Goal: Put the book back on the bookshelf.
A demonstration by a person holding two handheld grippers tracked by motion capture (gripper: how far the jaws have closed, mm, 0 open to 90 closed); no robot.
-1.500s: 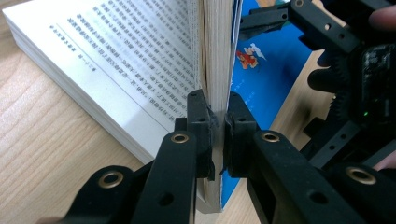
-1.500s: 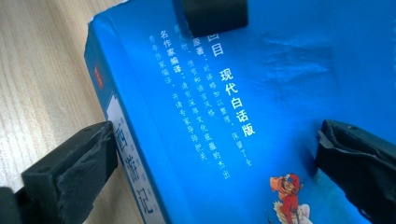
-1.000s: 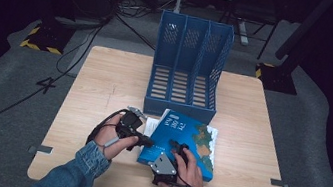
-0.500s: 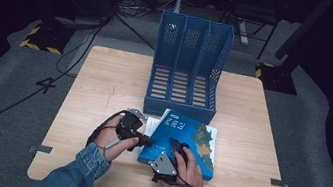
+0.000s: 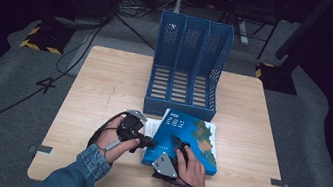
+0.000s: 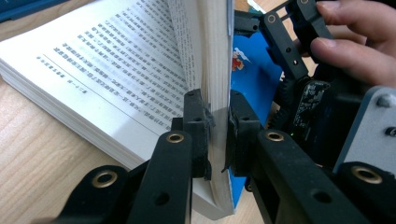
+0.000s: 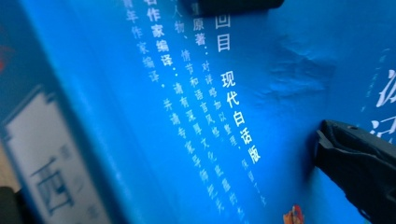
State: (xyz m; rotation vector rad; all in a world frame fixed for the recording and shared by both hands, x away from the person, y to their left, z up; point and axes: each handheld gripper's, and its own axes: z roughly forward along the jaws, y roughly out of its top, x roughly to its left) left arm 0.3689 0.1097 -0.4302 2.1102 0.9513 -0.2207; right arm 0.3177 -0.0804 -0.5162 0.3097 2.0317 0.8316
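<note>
Book [image 5: 193, 138] is lying at the table's [image 5: 106, 79] 6 o'clock, unmoved since earlier. Left gripper [image 6: 217, 126] is clamping its lifted pages, jaws just easing apart; right gripper [image 5: 177, 148] is resting on the cover, its state unclear.

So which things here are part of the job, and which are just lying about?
In the job:
- book, blue cover, on the table
- left tongs, clamped on a sheaf of its pages with the cover
- right tongs, resting on its cover

Lying about:
- blue file rack, untouched behind the book
- cables on the floor
</note>
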